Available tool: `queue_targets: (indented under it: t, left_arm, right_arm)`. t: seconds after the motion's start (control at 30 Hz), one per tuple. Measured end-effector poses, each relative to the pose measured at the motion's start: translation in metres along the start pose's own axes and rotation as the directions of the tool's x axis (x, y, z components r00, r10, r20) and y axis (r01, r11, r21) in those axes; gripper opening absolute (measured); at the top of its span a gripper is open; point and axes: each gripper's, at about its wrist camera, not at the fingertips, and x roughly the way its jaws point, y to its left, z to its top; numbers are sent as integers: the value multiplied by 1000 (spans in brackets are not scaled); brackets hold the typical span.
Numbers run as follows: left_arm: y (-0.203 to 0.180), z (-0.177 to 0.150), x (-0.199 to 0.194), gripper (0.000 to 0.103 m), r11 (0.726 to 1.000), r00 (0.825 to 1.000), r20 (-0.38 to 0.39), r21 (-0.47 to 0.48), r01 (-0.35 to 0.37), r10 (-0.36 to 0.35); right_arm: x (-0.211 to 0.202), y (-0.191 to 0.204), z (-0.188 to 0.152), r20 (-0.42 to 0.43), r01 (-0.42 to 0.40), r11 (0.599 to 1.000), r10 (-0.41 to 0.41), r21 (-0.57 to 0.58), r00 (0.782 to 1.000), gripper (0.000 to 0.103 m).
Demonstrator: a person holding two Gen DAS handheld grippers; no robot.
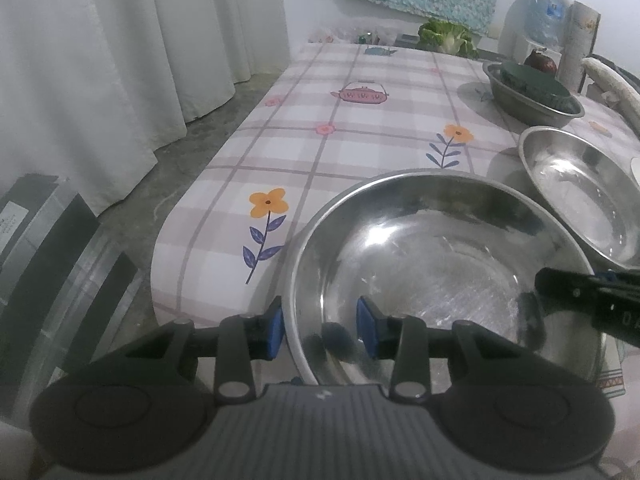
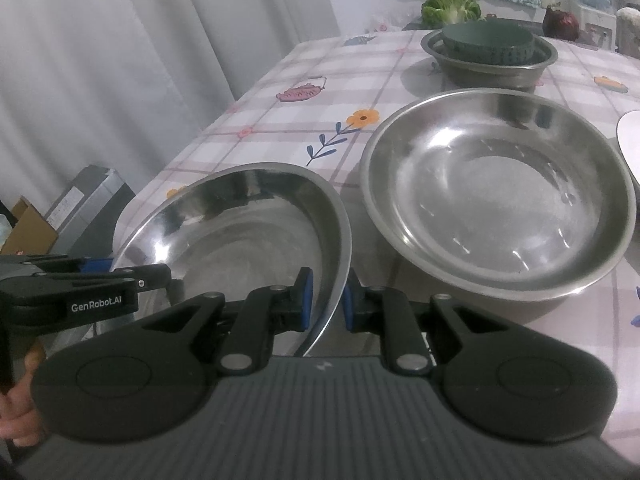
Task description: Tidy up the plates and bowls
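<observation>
A large steel bowl (image 1: 432, 248) (image 2: 240, 232) sits at the near edge of the table. My left gripper (image 1: 322, 330) (image 2: 132, 269) straddles its left rim. One blue pad lies against the outside and the other against the inner wall, so the jaws are shut on the bowl. My right gripper (image 2: 326, 300) (image 1: 568, 286) is shut on the bowl's right rim, with the thin edge pinched between its pads. A second steel bowl (image 2: 492, 208) (image 1: 580, 196) of similar size stands just to the right, apart from the first.
Farther back a steel basin (image 2: 488, 68) holds a dark green round dish (image 2: 488, 42). A white plate's edge (image 2: 630, 140) shows at the right. A cabbage (image 1: 446, 36) and an onion (image 2: 560, 22) lie at the back. Curtains and boxes (image 2: 80, 200) are on the left, off the checked tablecloth (image 1: 320, 140).
</observation>
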Motion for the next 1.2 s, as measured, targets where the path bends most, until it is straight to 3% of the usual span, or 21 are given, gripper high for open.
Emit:
queue_targets:
  t: [1.2]
  left_arm:
    - [-2, 4, 8, 43, 999, 1000, 9, 31, 19, -19]
  right_arm:
    - [5, -1, -2, 18, 12, 1000, -12, -11, 1000, 17]
